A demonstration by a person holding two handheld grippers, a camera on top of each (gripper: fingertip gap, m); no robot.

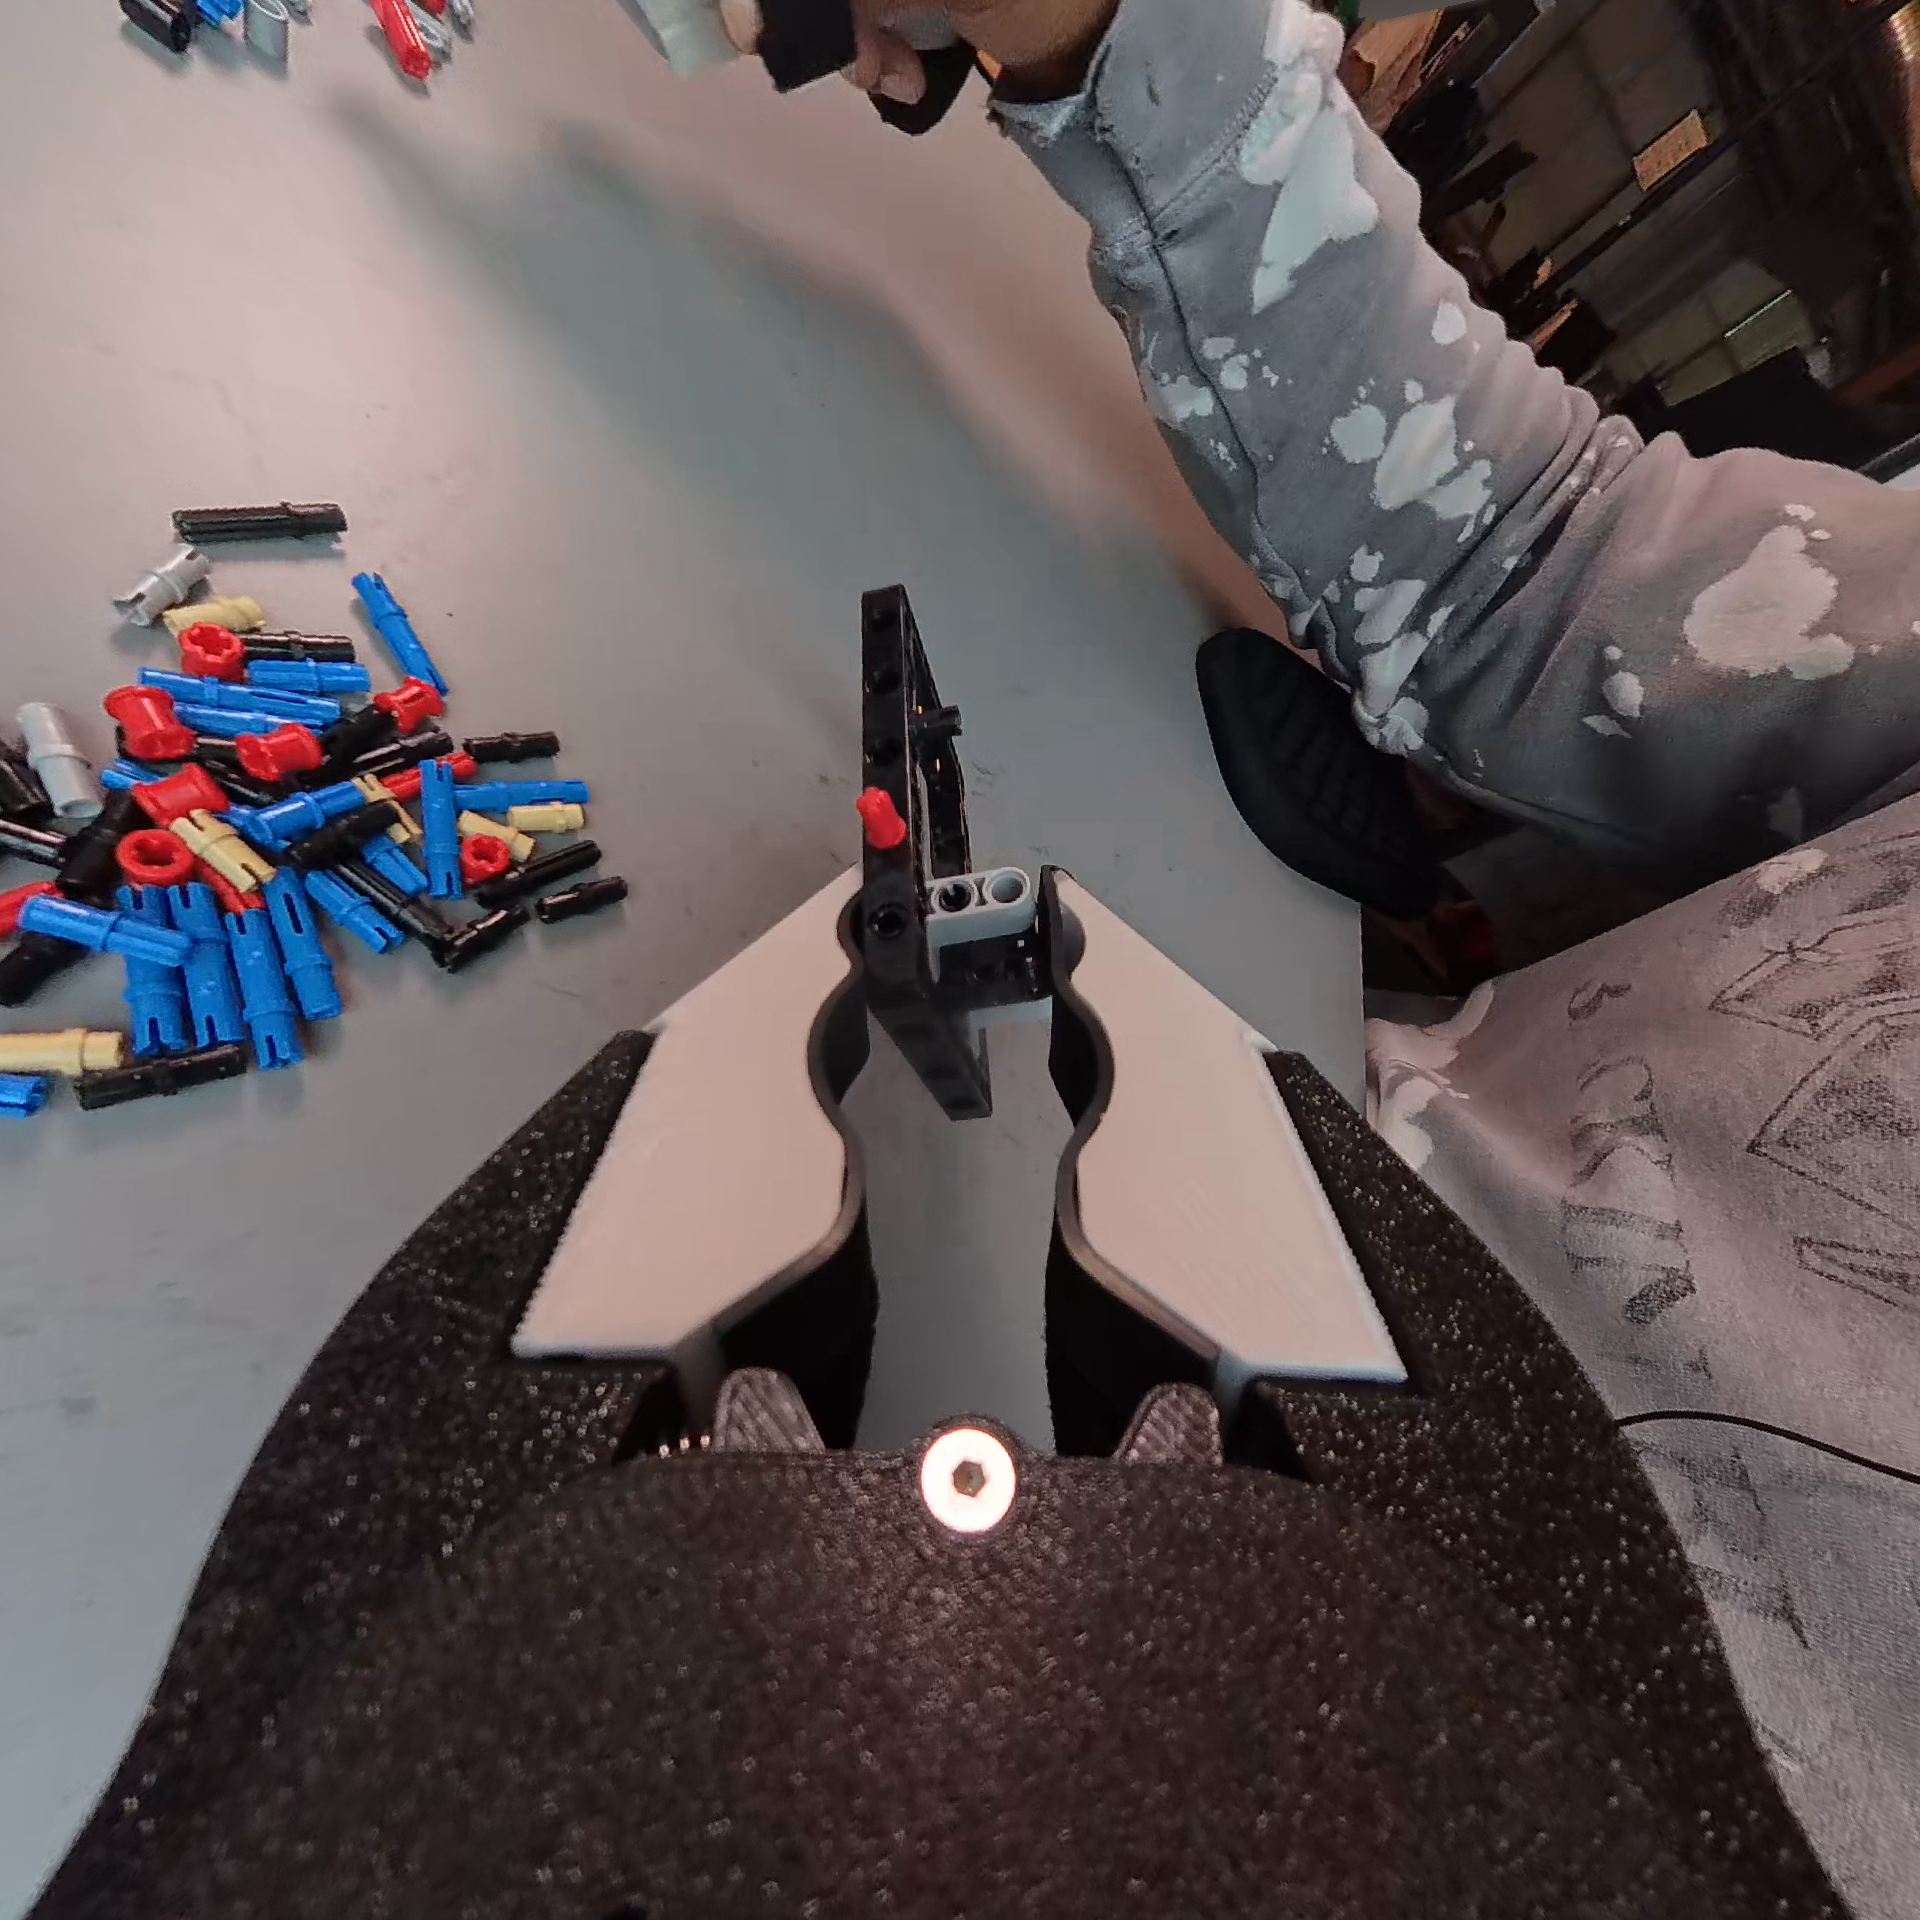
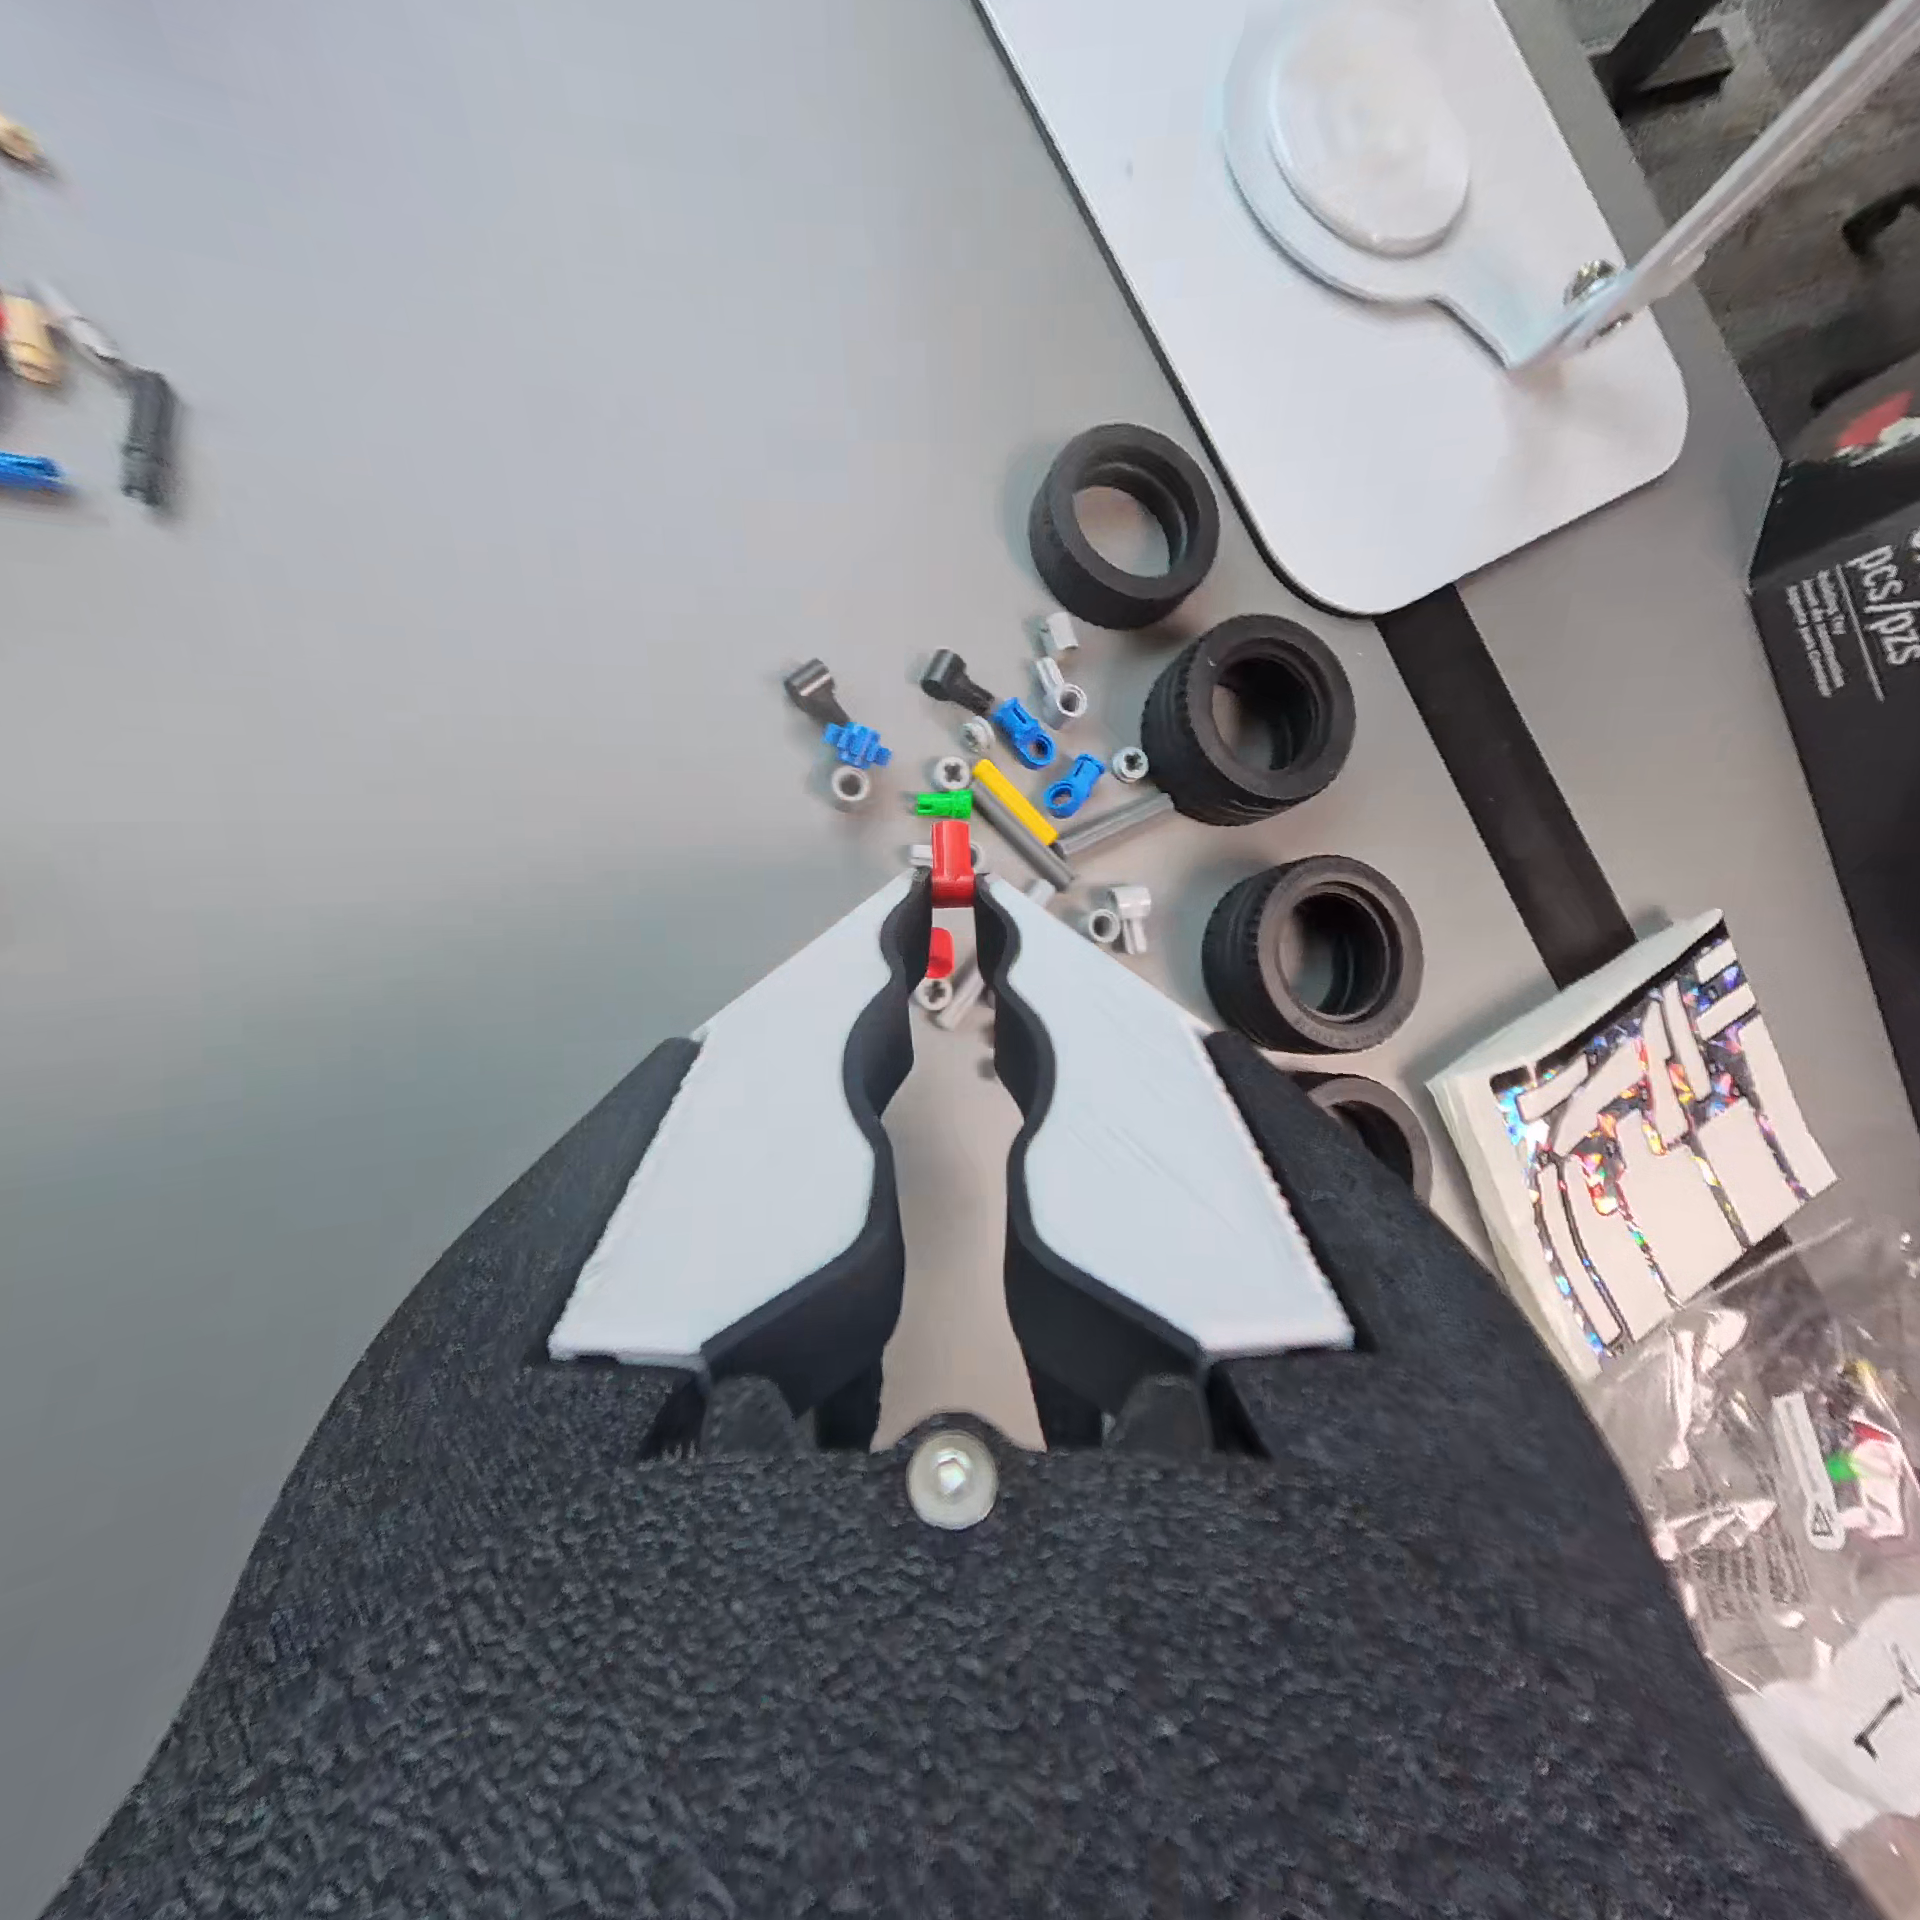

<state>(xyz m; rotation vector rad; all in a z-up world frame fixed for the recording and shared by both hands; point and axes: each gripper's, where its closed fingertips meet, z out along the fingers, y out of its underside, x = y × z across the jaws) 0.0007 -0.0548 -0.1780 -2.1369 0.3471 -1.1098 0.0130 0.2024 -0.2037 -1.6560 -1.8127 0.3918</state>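
Note:
My left gripper (image 1: 951,914) is shut on a black toy-brick frame (image 1: 914,831) with holes. The frame stands upright above the grey table and carries a small red pin (image 1: 876,810) and a grey block (image 1: 977,899). My right gripper (image 2: 943,896) is shut on a small red connector piece (image 2: 950,864) held over a scatter of small parts. A green pin (image 2: 943,803) and a yellow axle (image 2: 1013,801) lie just beyond its tips.
A pile of blue, black, red and tan pins (image 1: 260,821) lies left of the frame. Several black tyres (image 2: 1247,717) line the right side, by a white stand base (image 2: 1351,416), a sticker sheet (image 2: 1621,1143) and plastic bags (image 2: 1766,1455). A person's sleeve (image 1: 1403,416) reaches over the table edge. Across from one pair of fingers to the other is roughly 25 cm.

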